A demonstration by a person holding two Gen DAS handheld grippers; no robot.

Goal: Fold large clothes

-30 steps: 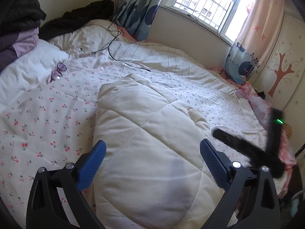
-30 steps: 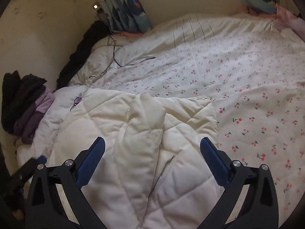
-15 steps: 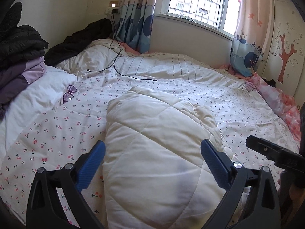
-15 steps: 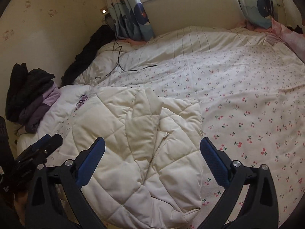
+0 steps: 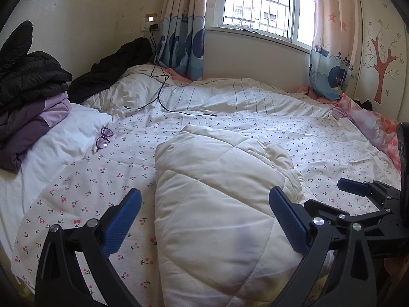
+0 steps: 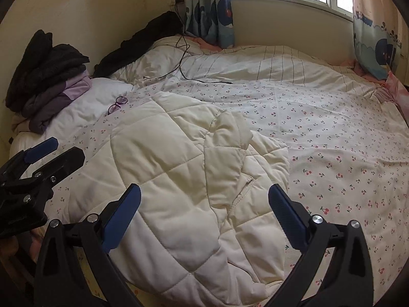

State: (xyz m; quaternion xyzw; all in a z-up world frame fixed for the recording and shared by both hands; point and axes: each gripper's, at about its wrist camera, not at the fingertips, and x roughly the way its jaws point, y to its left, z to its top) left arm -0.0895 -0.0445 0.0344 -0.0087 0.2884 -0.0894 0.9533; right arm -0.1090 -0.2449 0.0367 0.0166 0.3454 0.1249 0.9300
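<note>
A cream quilted puffer jacket (image 5: 219,204) lies folded into a bundle on the cherry-print bed sheet (image 5: 84,186); it also shows in the right wrist view (image 6: 184,184). My left gripper (image 5: 204,220) is open and empty, held above the near end of the jacket. My right gripper (image 6: 204,215) is open and empty, also above the jacket's near part. The right gripper appears at the right edge of the left wrist view (image 5: 368,194). The left gripper appears at the left edge of the right wrist view (image 6: 38,163).
A stack of folded dark and purple clothes (image 5: 30,97) sits at the left on a white pillow (image 5: 64,138). Purple glasses (image 5: 104,138) lie beside it. A black cable (image 5: 163,97) and a black garment (image 5: 112,69) lie at the back. The window (image 5: 258,2) is beyond.
Both grippers have pulled back and risen away from the jacket, so more of the bed and room shows. The jacket lies still. Both grippers stay open.
</note>
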